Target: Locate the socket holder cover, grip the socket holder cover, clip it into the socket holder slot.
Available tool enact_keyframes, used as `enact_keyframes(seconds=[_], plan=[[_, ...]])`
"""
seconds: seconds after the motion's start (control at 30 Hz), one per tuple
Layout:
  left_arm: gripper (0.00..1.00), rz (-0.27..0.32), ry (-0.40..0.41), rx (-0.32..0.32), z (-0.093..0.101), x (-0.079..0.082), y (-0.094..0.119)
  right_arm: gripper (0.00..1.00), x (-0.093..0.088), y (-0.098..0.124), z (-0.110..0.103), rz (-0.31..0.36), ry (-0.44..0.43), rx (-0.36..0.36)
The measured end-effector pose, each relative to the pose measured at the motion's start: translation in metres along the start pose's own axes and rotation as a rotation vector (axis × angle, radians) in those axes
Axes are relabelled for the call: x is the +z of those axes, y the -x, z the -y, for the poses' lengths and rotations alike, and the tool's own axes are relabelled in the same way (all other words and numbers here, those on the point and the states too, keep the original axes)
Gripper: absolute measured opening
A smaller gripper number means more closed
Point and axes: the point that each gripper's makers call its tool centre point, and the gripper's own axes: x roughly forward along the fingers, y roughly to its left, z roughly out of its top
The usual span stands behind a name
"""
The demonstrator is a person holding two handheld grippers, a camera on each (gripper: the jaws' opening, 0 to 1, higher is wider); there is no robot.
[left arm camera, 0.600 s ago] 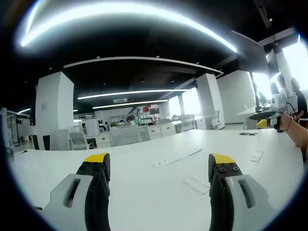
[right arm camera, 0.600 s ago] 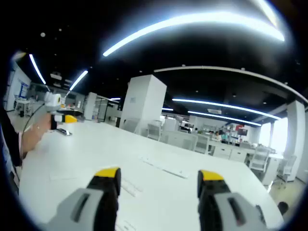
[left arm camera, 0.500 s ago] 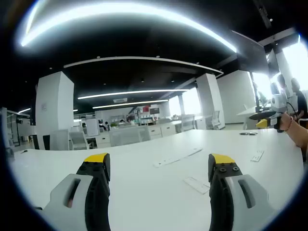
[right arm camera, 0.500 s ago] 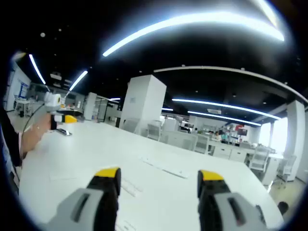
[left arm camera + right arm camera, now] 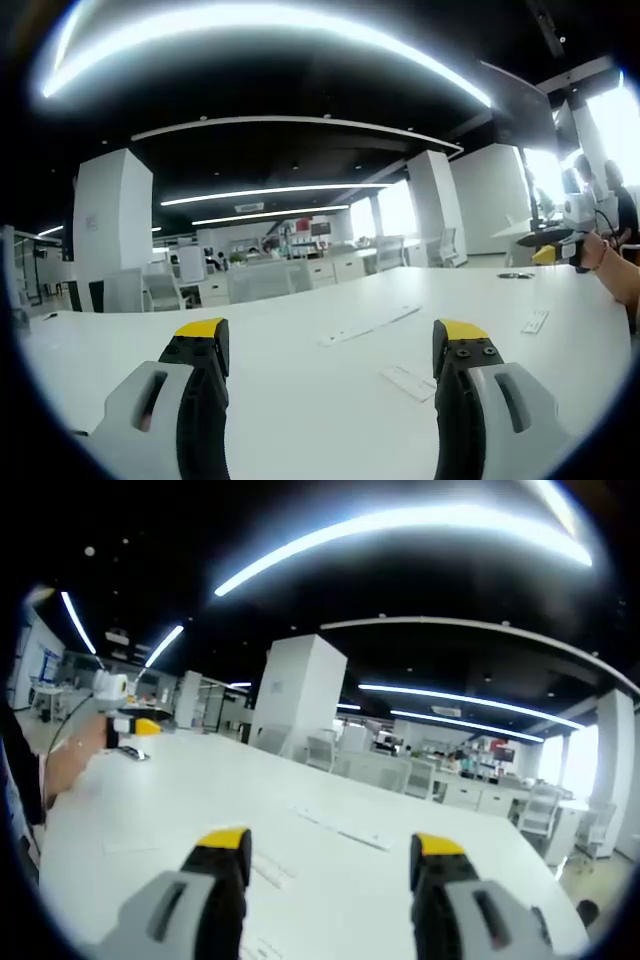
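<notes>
Locating step: both claws hover low over the white desk, nothing gripped; judged as the search stage, with the grip and the clip-in not yet begun.
Left gripper: jaws spread wide, empty, yellow tips level with each other above the desk.
Right gripper: jaws likewise wide apart and holding nothing.
Short flat piece: lies on the desk just ahead of the left claw, toward its right jaw; my guess is that this is the socket holder cover, though it is too small to be sure.
Long strip: farther out toward the desk's far edge, long axis running slantwise away to the right; probably the socket holder with its slot.
Same strip, right gripper view: ahead of the right claw, between its jaws in line, axis slanting across.
Another small piece: near the desk's right edge, close to the other claw and the person's hand.
Nearer hand: for the short piece, the left claw seems closer; it would need to drop forward and slightly right, jaws turned across the piece's narrow width.
</notes>
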Motion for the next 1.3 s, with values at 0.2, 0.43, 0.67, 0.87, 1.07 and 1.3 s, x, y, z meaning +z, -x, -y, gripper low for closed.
enact_keyframes(seconds=[0.2,0.43,0.67,0.87,1.07,1.3], plan=[[0.82,0.001,0.001,0.001,-0.0009,0.0004,0.0002,0.65,0.0016,0.0008,0.0017,0.004,0.000,-0.002],[0.82,-0.007,0.003,0.011,-0.0035,-0.0012,0.0004,0.65,0.0022,0.0014,0.0016,0.006,-0.001,-0.004],[0.83,-0.016,-0.001,0.015,-0.0045,-0.0028,0.0005,0.65,0.0034,0.0022,0.0025,0.008,0.002,-0.011],[0.83,-0.022,-0.003,0.015,-0.0044,-0.0040,0.0002,0.65,0.0038,0.0026,0.0037,0.011,-0.004,-0.015],[0.83,-0.015,0.001,0.020,-0.0054,-0.0023,0.0017,0.65,0.0043,0.0029,0.0026,0.014,-0.004,-0.015],[0.83,-0.010,-0.003,0.021,-0.0055,-0.0003,0.0025,0.65,0.0055,0.0045,0.0063,0.018,-0.005,-0.028]])
